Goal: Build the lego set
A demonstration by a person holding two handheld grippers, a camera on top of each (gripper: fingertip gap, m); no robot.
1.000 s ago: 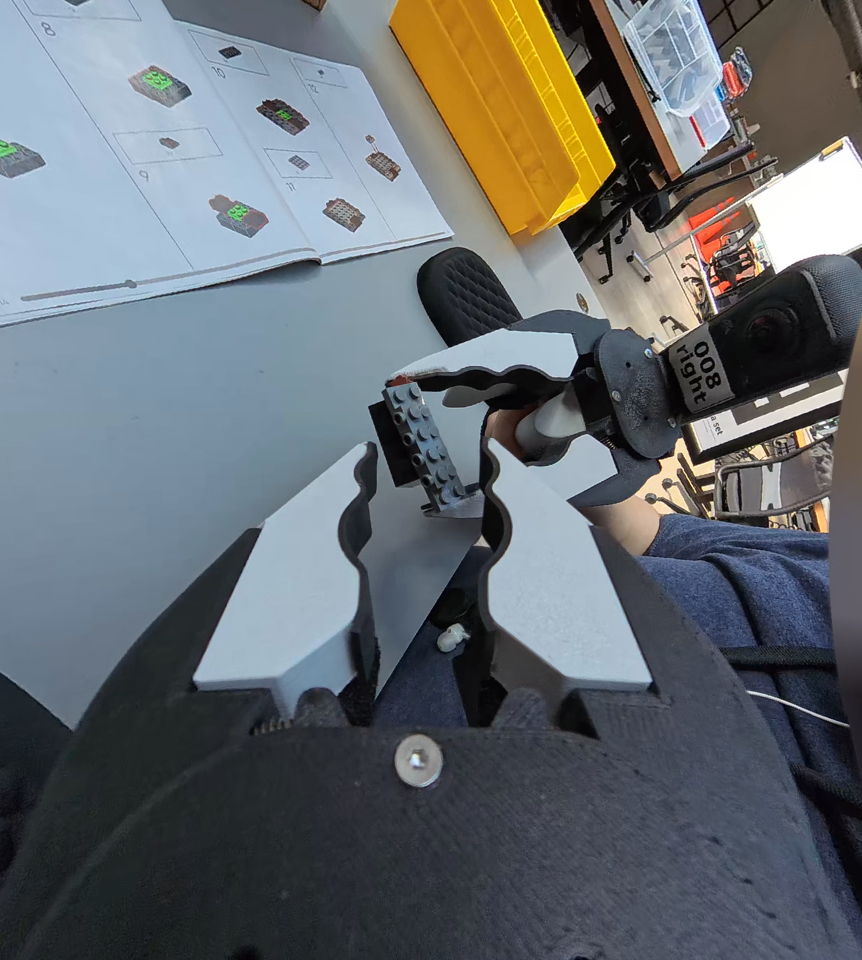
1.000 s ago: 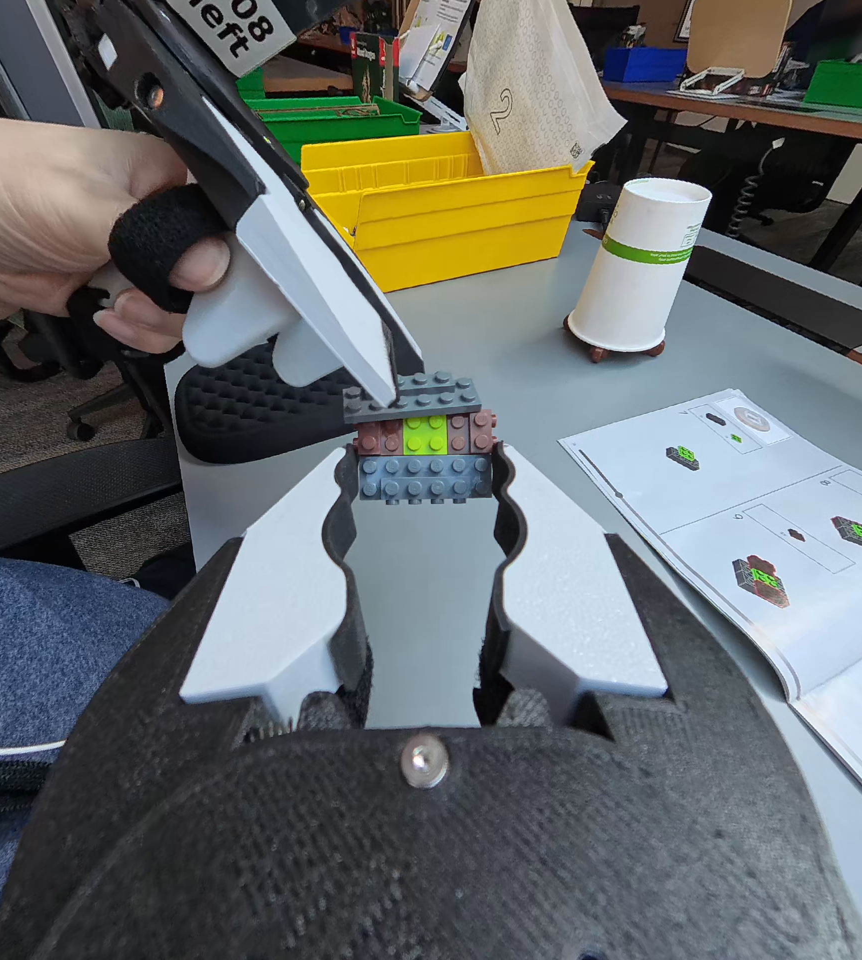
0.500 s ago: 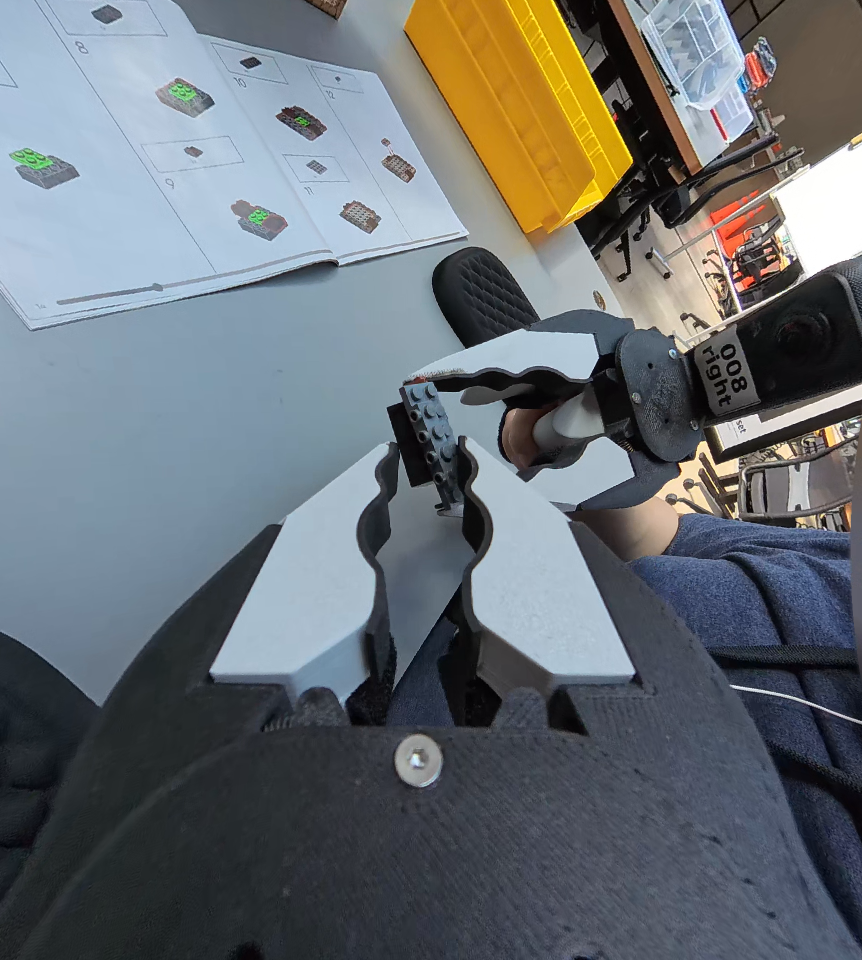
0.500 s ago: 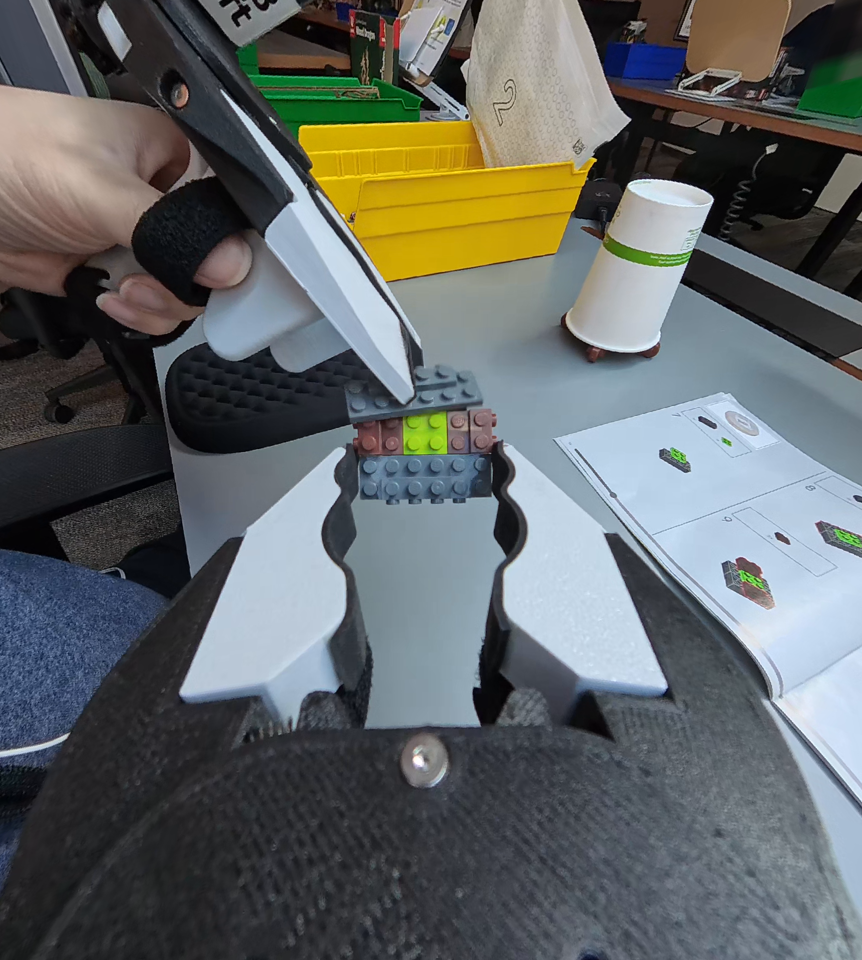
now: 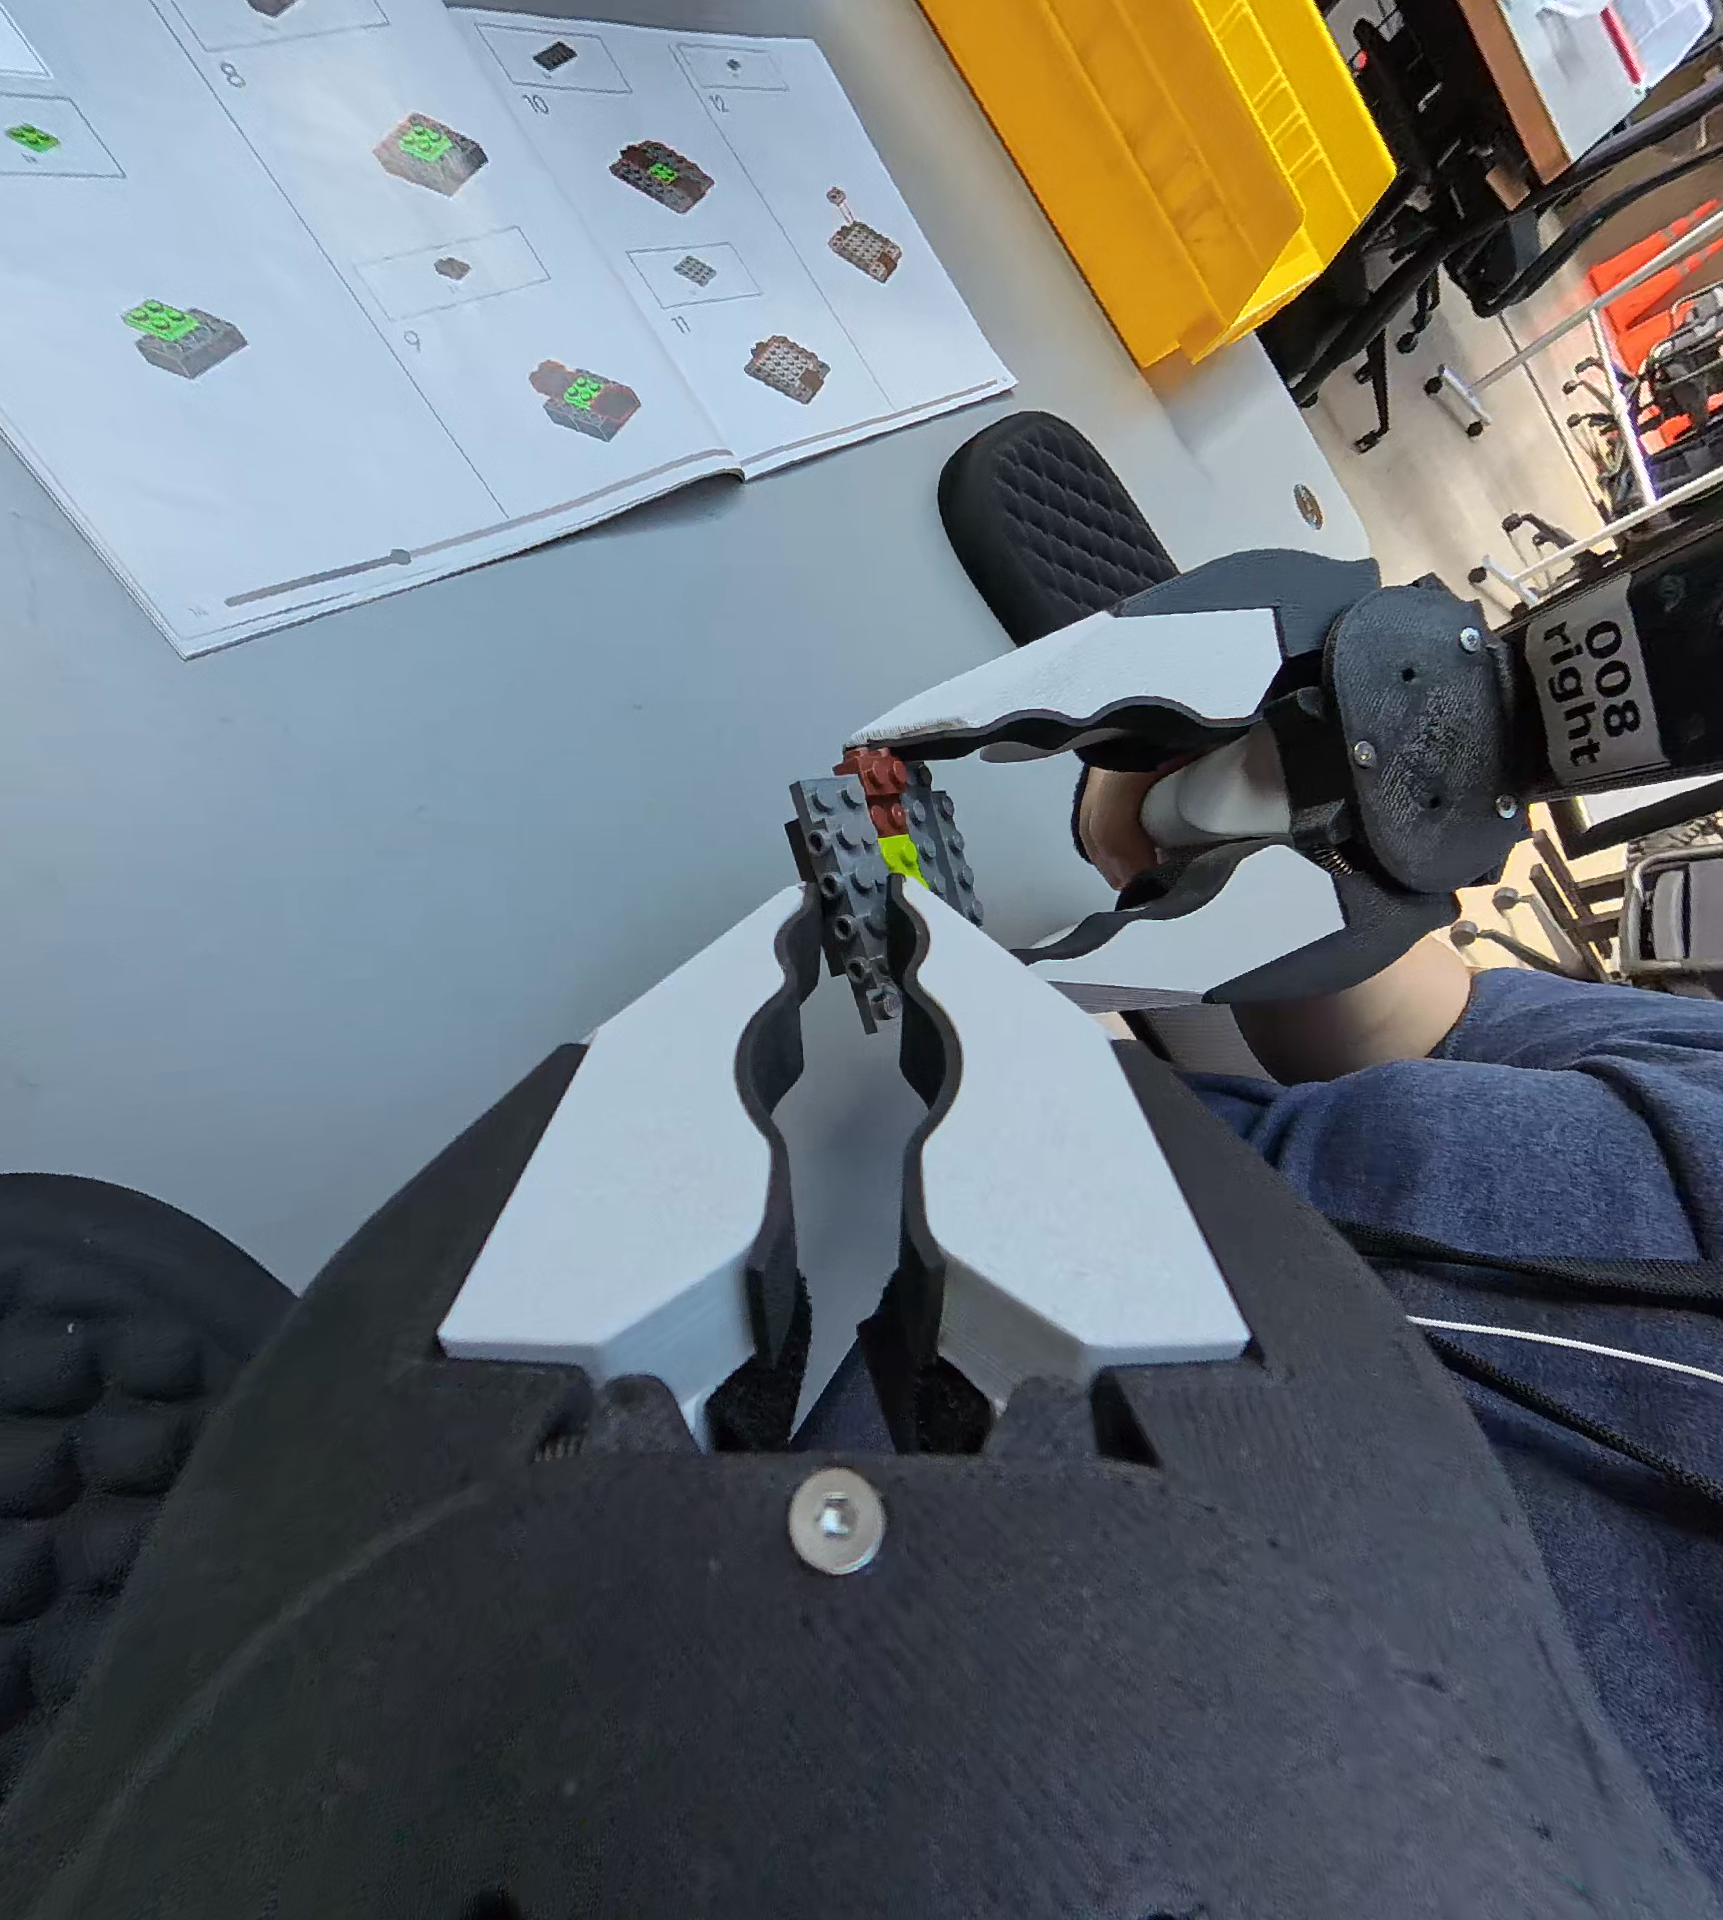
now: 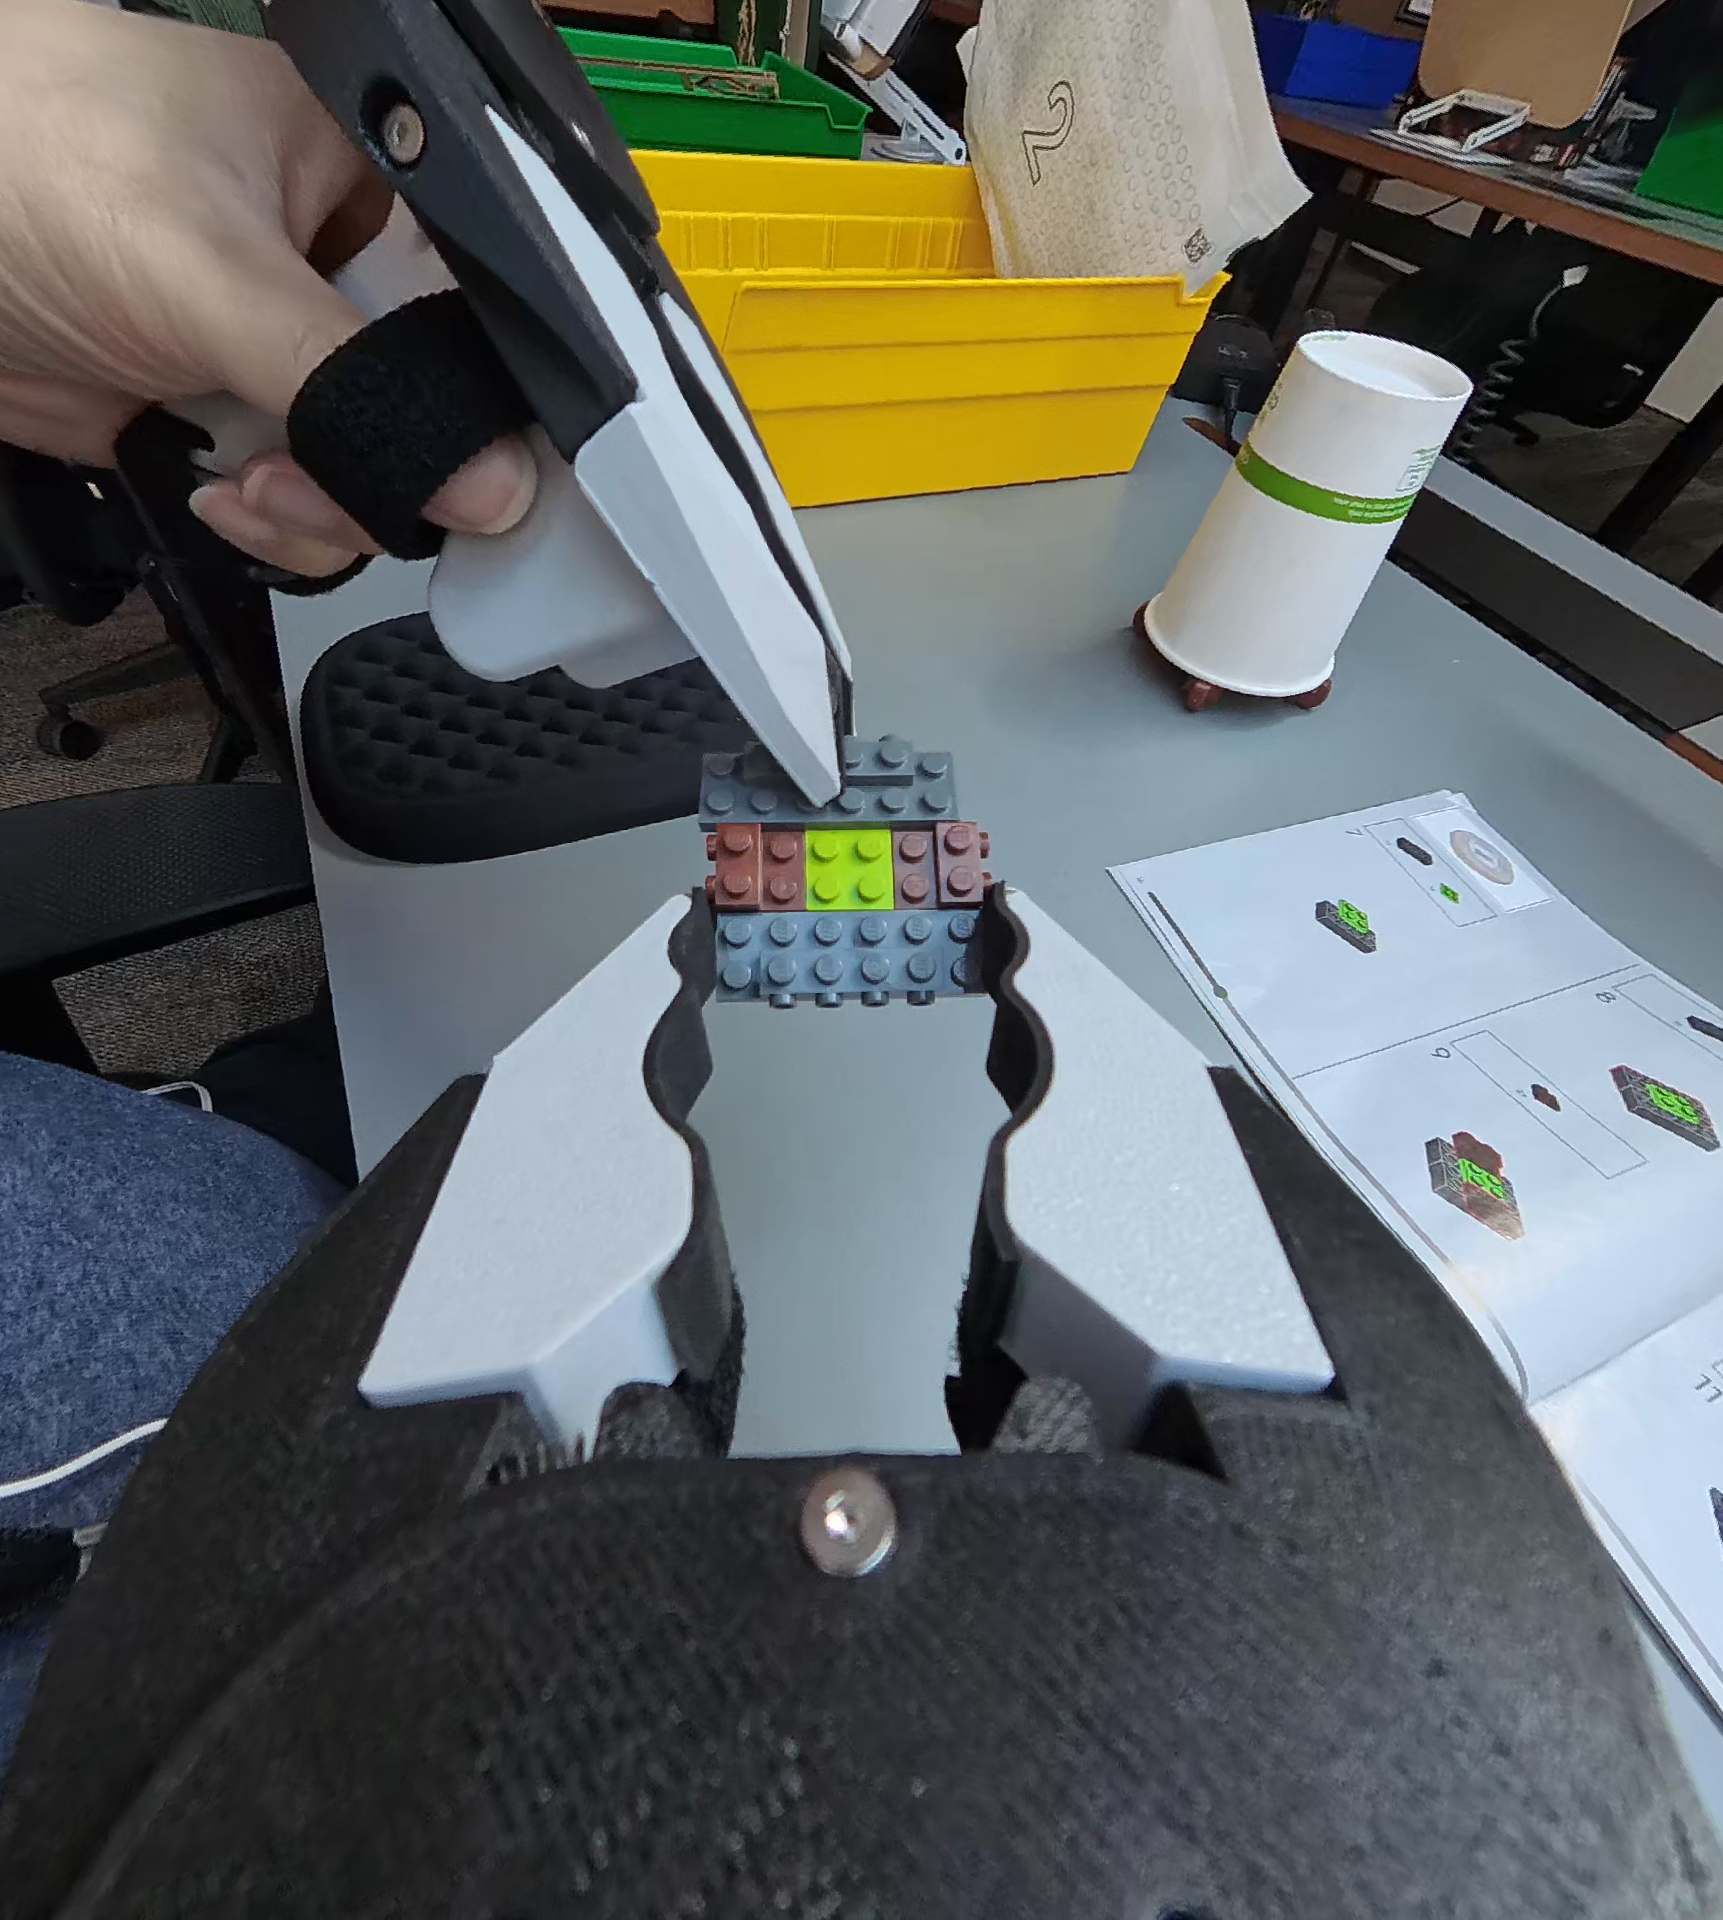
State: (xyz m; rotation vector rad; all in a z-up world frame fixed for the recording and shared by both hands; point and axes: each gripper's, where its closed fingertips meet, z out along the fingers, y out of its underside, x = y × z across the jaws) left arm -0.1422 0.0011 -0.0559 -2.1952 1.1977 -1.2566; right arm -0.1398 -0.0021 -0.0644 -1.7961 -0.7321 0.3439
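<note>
My right gripper (image 6: 841,916) is shut on a small lego assembly (image 6: 841,868), held by its ends above the grey table's near edge. The assembly has grey studded plates, two brown bricks on each side and a lime brick in the middle. My left gripper (image 5: 857,906) is shut on the grey plate (image 5: 841,862) along the assembly's far edge. In the right wrist view it comes down from the upper left (image 6: 826,774) onto that plate (image 6: 898,800). In the left wrist view my right gripper (image 5: 940,844) holds the assembly (image 5: 896,852) from the right.
An open instruction booklet (image 6: 1459,1039) (image 5: 421,312) lies on the table (image 6: 992,623). An upturned paper cup (image 6: 1293,520) covers brown pieces. A yellow bin (image 6: 940,343) stands behind. A black padded rest (image 6: 504,748) lies at the table corner. The person's blue-clad legs (image 6: 57,1247) are below. My left and right fingertips are right by each other.
My left gripper went from open beside the assembly to shut on its grey plate. My right gripper kept its hold and stayed nearly still.
</note>
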